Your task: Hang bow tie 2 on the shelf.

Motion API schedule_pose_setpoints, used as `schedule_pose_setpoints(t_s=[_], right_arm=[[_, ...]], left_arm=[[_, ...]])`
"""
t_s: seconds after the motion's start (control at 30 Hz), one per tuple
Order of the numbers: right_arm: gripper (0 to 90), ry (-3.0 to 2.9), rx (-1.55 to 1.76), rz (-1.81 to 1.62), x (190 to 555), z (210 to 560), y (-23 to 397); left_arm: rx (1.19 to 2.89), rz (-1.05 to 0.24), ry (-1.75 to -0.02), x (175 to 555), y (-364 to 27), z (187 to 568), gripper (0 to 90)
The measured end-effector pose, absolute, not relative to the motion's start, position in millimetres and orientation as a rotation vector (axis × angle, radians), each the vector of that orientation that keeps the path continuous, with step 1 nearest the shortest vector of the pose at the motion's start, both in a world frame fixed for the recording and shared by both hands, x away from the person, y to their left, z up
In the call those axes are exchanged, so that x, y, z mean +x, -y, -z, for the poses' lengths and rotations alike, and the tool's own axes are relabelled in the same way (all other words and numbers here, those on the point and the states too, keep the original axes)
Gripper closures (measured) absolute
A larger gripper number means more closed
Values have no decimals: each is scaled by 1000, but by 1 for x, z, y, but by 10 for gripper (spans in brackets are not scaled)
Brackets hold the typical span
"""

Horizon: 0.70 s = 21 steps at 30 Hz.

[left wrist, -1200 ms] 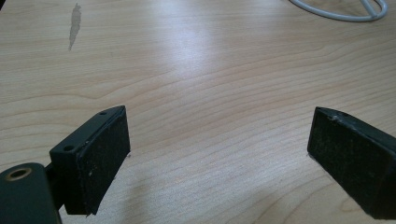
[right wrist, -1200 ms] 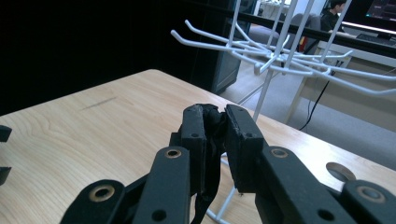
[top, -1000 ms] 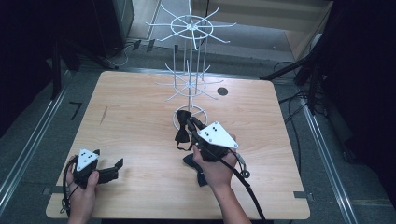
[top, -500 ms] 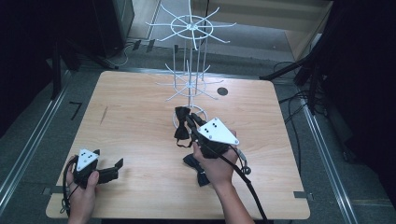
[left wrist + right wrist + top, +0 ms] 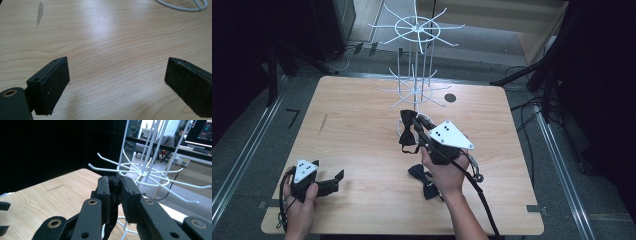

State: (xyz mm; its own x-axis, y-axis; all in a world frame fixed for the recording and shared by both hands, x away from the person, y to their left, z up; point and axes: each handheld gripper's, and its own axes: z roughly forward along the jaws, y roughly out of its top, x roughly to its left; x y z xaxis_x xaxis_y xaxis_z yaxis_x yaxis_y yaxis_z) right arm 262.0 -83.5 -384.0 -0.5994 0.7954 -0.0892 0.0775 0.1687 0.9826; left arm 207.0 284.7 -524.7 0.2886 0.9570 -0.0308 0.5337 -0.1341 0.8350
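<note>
A person at a pale wood-grain tabletop point(image 5: 362, 130) works a two-jaw gripper in each hand. The right gripper point(image 5: 414, 131), raised above the middle of the tabletop, pinches a black fabric bow tie point(image 5: 408, 134) between its jaws; in the right gripper view the dark cloth point(image 5: 114, 195) is squeezed between the two rough black pads and hangs down below them. From the high view the bow tie's long axis runs roughly far to near, one flared wing toward the rack and the other toward the person. A second black bow tie point(image 5: 426, 181) lies flat on the tabletop just near of the right hand point(image 5: 444, 172), partly hidden by it, so its direction is hard to judge. A grey three-cornered plate with small black dots sits on top of each gripper; no writing or brand can be read anywhere.

Just beyond the held bow tie stands a white wire display rack point(image 5: 416, 65), thin upright rods carrying two tiers of radiating hooked prongs over a ring-shaped wire base; the prongs point(image 5: 150, 173) curl up at their tips in the right gripper view.

The left gripper point(image 5: 334, 181) rests low at the near left corner of the tabletop, its jaws spread wide with nothing between them; the left gripper view shows the two gritty rectangular black pads point(image 5: 53, 86) well apart over bare wood. A round dark hole point(image 5: 450, 98) marks the tabletop to the right of the rack.
</note>
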Motion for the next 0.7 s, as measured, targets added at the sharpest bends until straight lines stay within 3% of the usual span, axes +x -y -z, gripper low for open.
schedule_pose_setpoints(t_s=[0.7], right_arm=[[788, -1825, 789, -1566, 289, 380, 111]], left_arm=[[1781, -694, -1348, 207, -284, 525, 66]])
